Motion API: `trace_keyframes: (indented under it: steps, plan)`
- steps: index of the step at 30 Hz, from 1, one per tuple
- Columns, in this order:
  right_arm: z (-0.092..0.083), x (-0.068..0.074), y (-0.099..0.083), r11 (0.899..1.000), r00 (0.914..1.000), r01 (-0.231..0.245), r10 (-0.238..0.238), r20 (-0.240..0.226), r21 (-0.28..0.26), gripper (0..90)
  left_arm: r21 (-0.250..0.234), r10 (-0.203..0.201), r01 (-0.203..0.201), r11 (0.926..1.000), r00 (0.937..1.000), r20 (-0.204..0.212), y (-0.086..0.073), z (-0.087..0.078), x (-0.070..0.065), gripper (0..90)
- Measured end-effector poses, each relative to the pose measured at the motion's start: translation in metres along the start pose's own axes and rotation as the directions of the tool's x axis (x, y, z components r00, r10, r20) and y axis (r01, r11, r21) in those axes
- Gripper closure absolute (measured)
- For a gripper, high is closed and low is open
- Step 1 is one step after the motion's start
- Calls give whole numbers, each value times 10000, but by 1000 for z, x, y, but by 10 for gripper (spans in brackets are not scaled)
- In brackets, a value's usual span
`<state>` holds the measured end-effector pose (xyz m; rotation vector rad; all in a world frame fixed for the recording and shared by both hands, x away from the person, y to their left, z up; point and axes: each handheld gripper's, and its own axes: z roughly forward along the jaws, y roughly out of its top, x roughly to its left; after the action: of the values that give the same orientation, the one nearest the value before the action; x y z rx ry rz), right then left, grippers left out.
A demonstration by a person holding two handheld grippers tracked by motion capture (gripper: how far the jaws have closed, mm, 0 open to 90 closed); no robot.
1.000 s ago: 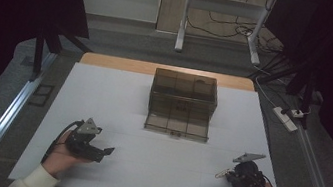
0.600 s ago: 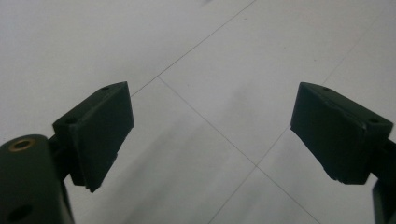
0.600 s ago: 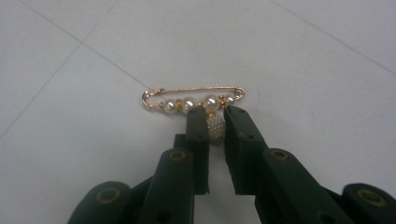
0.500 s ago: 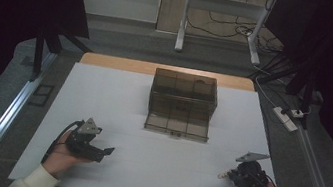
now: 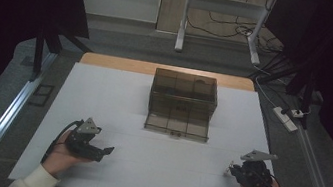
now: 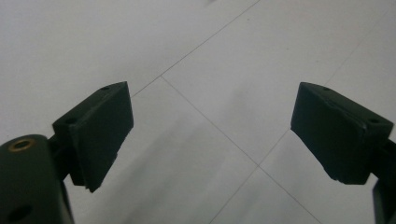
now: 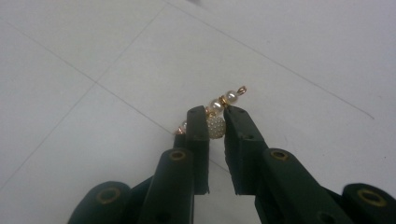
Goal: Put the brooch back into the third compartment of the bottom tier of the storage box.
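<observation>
A small piece of pearl-and-gold jewellery (image 7: 218, 116) is pinched between the black jaws of my right gripper (image 7: 214, 113), with two small pearls and a gold loop sticking out past the tips. In the high view that right gripper (image 5: 235, 170) sits low over the white table (image 5: 152, 172) at the front right, a pale speck at its tip. My left gripper (image 5: 106, 150) rests at the front left, jaws spread wide. The left gripper (image 6: 212, 135) has only bare table between its pads.
A smoky translucent plastic drawer box (image 5: 182, 103) stands at the table's middle, toward the back, its lowest drawer pulled out toward me. A power strip (image 5: 286, 117) and cables lie on the floor to the right. Metal rails run along both table sides.
The right hand has shifted slightly toward the near edge with the jewellery still pinched. The left hand has stayed where it was.
</observation>
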<state>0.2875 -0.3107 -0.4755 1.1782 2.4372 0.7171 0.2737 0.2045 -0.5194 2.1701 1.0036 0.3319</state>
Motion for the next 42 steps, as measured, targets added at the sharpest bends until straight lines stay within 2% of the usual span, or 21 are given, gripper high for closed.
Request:
trace_keyframes:
  steps: [12, 26, 42]
  plan:
    - [-3, 1, 5, 9991, 9999, 71, -76, -130, -416, 795, 8, -139, 139, 9999, 9999, -2, -4, -2, -2, 121]
    - [-5, -1, 14, 9950, 9995, 14, -47, -328, -996, 795, -237, -366, 365, 9991, 9993, -32, -6, -7, -4, 121]
    - [-6, 2, 29, 9902, 9988, 95, -160, -460, -1392, 795, -220, -291, 290, 9993, 9996, -4, -6, -6, -3, 121]
